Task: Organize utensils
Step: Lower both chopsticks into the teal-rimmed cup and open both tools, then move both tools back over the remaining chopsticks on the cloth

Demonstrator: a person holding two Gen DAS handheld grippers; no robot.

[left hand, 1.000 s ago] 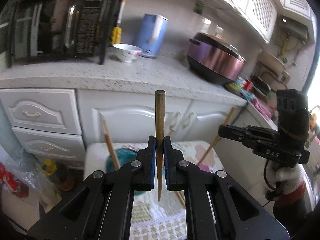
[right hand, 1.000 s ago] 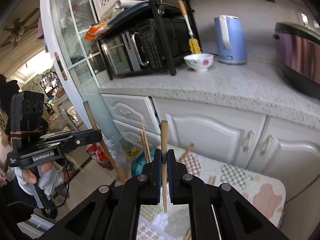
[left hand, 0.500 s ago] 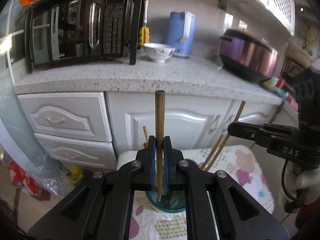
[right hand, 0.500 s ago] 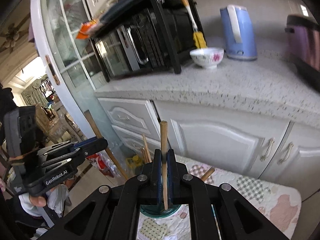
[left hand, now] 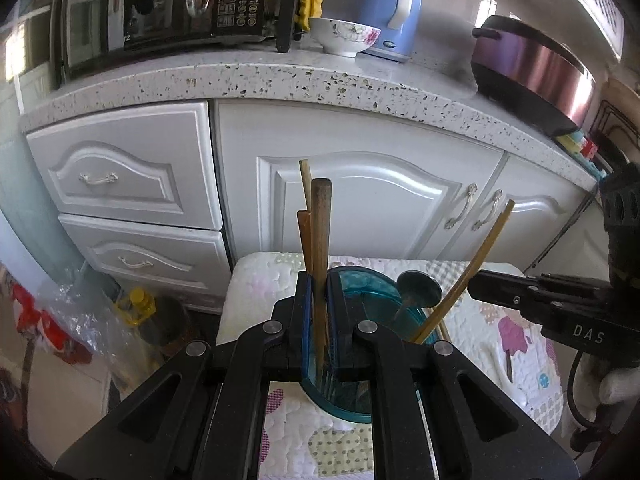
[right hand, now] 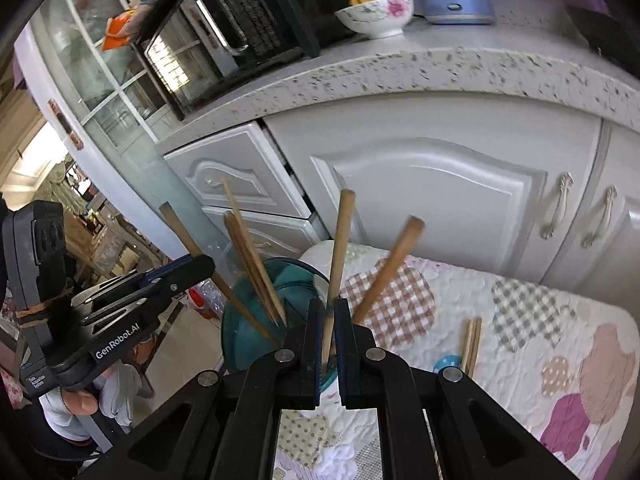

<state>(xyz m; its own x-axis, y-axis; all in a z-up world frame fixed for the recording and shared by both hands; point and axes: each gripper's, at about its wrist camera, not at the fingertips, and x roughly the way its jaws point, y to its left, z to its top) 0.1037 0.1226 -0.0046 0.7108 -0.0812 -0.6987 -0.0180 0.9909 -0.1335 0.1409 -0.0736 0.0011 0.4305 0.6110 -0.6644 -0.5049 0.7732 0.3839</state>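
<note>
Teal cup (left hand: 362,364), centre frame on the quilted mat (left hand: 520,344), already holds several chopsticks. Left tongs (left hand: 319,332) clamp a dark chopstick (left hand: 320,240), tip inside the cup. Right tongs (right hand: 328,344) pinch a pale chopstick (right hand: 340,248) over the rim. Two chopsticks (right hand: 471,342) lie loose on the mat, lower right, apparently still to collect.

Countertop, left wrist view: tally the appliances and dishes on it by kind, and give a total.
Microwave: 1
Kettle: 1
Cooker: 1
Bowl: 1
Total: 4
</note>
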